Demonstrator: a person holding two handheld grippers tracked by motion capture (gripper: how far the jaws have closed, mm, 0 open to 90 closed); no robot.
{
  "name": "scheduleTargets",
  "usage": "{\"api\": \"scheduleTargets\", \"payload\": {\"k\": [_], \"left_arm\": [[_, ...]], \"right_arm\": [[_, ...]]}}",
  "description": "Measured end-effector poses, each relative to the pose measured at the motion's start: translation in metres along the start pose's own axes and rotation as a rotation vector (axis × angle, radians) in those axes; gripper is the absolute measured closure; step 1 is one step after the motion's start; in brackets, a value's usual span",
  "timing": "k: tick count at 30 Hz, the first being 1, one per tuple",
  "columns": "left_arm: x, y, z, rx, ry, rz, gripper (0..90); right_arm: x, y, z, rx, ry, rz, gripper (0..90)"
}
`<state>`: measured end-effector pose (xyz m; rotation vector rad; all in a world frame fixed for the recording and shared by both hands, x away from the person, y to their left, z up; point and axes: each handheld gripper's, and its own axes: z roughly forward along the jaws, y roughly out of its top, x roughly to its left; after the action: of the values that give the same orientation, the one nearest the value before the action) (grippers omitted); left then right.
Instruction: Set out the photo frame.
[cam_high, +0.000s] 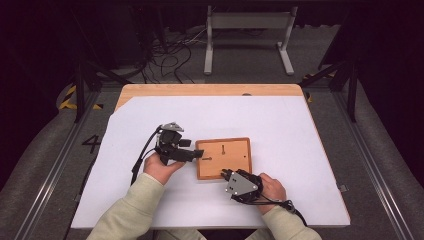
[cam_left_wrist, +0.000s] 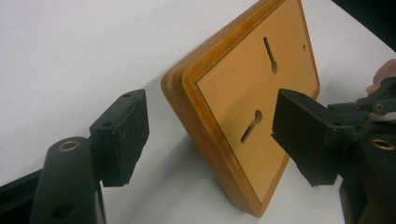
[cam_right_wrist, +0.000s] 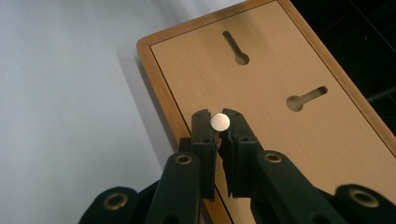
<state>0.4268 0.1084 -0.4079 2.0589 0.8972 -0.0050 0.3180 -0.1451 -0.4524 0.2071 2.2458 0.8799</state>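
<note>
White sheet over a wooden table, grey floor around, dark room beyond, cables and a grey stand at the back. Wooden board flat on the sheet near the front, two keyhole slots cut in its face. Left gripper at the board's left edge, jaws spread wide to either side of that edge in the left gripper view, gripping nothing. Right gripper at the board's near edge. Seen from the right gripper view alone: jaws clenched on a small pale disc, held over the board.
</note>
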Motion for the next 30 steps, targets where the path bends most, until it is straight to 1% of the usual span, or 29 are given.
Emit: {"api": "scheduleTargets", "payload": {"k": [1,3,4,6,8,9,11,12,13,14,18,19,20,24,27,30], "left_arm": [[-0.001,0.001,0.001,-0.003,-0.002,-0.009,26.7],[-0.001,0.003,0.005,0.0,-0.002,-0.008,25.3],[-0.001,0.003,0.005,0.0,-0.002,-0.008,24.6],[-0.001,0.004,0.01,0.006,-0.001,-0.017,22.7],[-0.001,0.005,0.013,0.001,0.002,-0.003,22.5],[-0.001,0.005,0.013,0.001,0.002,-0.003,22.4],[-0.001,0.006,0.018,0.005,-0.003,-0.011,21.7],[-0.001,0.006,0.019,0.007,-0.002,-0.006,21.5],[0.0,0.006,0.021,0.006,-0.006,-0.017,21.4],[0.0,0.006,0.021,0.006,-0.006,-0.017,21.2],[0.003,0.006,0.026,0.011,-0.025,-0.041,20.8],[0.004,0.006,0.027,0.012,-0.036,-0.045,20.5],[0.005,0.005,0.028,0.019,-0.046,-0.045,20.2],[0.005,0.005,0.031,0.026,-0.056,-0.05,19.9],[0.006,0.005,0.033,0.027,-0.07,-0.063,19.9],[0.007,0.004,0.035,0.026,-0.08,-0.06,20.3]], "right_arm": [[0.001,0.0,0.0,-0.002,-0.006,-0.003,84.2],[0.002,-0.001,-0.001,-0.002,-0.014,-0.009,84.2],[0.003,-0.001,0.0,-0.006,-0.019,-0.007,84.2],[0.004,-0.001,-0.001,-0.009,-0.024,-0.002,84.2],[0.004,-0.002,-0.001,-0.008,-0.027,-0.002,84.2],[0.005,-0.002,-0.001,-0.007,-0.03,0.002,84.2],[0.005,-0.002,-0.001,-0.011,-0.034,0.001,84.2],[0.006,-0.002,-0.001,-0.012,-0.036,0.001,84.2],[0.006,-0.002,-0.001,-0.013,-0.036,0.001,84.2],[0.006,-0.002,-0.001,-0.014,-0.038,0.003,84.2],[0.006,-0.003,-0.001,-0.017,-0.043,0.006,84.2],[0.006,-0.003,-0.001,-0.018,-0.043,0.003,84.2],[0.007,-0.003,-0.001,-0.018,-0.044,0.001,84.2],[0.007,-0.003,-0.001,-0.017,-0.045,-0.002,84.2],[0.008,-0.003,-0.001,-0.016,-0.047,-0.001,84.2],[0.009,-0.003,-0.001,-0.016,-0.053,0.0,84.1]]}}
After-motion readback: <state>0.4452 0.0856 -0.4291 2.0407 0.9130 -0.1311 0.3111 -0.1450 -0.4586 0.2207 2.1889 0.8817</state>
